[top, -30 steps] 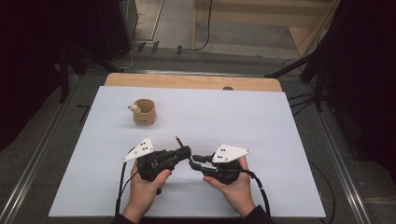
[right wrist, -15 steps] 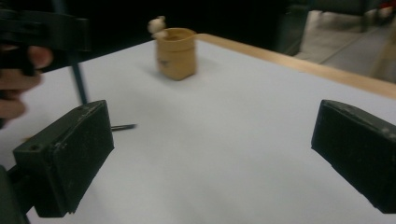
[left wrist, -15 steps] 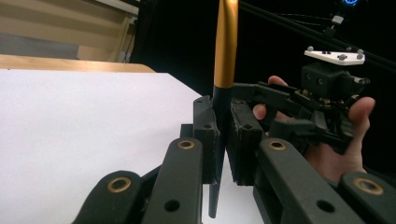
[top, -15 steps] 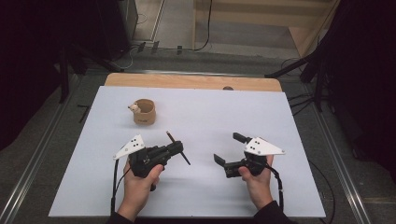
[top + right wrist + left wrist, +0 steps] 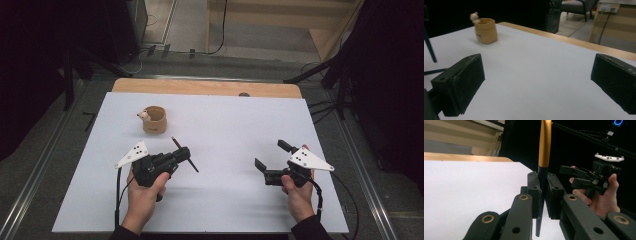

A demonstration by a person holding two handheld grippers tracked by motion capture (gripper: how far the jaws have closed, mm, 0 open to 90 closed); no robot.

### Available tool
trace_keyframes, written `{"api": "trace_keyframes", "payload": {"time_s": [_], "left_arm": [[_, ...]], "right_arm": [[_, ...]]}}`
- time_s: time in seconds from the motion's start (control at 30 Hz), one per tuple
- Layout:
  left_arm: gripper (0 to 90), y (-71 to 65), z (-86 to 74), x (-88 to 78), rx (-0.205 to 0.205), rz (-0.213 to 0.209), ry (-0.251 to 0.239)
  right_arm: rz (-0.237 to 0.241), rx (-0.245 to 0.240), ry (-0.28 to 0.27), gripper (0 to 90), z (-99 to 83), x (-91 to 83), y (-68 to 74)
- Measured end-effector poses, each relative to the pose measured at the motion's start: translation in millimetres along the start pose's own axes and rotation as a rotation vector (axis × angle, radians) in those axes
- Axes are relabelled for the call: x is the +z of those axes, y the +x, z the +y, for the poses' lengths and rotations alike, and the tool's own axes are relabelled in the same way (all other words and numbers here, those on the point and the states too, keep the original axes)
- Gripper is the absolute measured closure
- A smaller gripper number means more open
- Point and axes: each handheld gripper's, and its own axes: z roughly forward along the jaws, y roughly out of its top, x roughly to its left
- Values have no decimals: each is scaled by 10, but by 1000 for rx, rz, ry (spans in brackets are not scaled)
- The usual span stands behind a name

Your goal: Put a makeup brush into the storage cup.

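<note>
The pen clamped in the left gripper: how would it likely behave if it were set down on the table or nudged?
The pen looks straight and rigid, standing unbent between the left gripper pads, so probably stiff. Its slim round barrel would likely roll on the flat white table. The glossy gold section may be slippery, and held near one end it could pivot.

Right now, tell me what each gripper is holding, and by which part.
The left gripper is shut on a pen, clamped on its black section just below the gold barrel. The right gripper is open and holds nothing.
</note>
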Motion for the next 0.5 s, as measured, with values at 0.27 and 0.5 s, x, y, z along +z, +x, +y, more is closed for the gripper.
{"api": "trace_keyframes", "payload": {"time_s": [0.27, 0.5], "left_arm": [[838, 52, 91, -70, 24, 38, -5], [838, 121, 238, -187, 42, 86, -26]], "right_arm": [[-40, 7, 3, 0, -144, -186, -215], [-64, 49, -19, 0, -240, -299, -371]]}}
